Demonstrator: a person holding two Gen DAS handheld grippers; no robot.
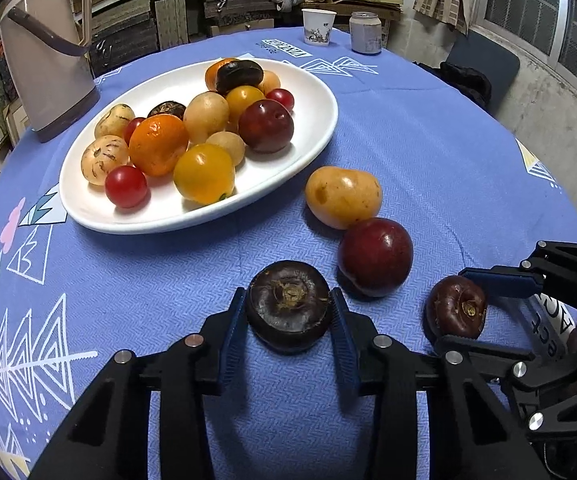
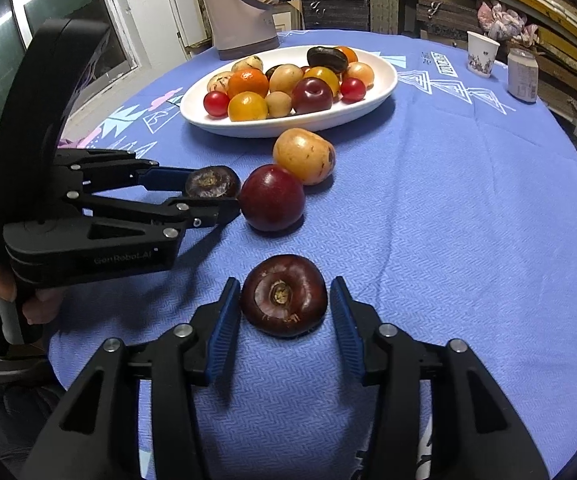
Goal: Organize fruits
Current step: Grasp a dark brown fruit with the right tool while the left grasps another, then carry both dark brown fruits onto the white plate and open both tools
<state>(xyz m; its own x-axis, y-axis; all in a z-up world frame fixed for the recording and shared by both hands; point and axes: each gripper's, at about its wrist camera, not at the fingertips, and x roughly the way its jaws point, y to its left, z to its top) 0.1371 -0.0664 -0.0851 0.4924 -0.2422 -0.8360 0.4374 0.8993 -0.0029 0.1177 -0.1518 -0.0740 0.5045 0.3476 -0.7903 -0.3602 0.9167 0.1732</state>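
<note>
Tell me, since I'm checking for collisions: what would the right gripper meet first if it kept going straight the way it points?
The dark water chestnut already between the right gripper's open fingers; beyond it, probably the red plum.

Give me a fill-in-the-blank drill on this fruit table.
1. The fruit pile sits on a white ___.
2. The tablecloth is ___.
3. Beside the can stands a paper ___.
4. Loose fruits lying off the dish: ___.

Missing words: plate; blue; cup; four

Cluttered wooden shelving (image 1: 224,4) behind — barred window (image 1: 536,8) aside, round blue-clothed table (image 1: 428,152) in front.
</note>
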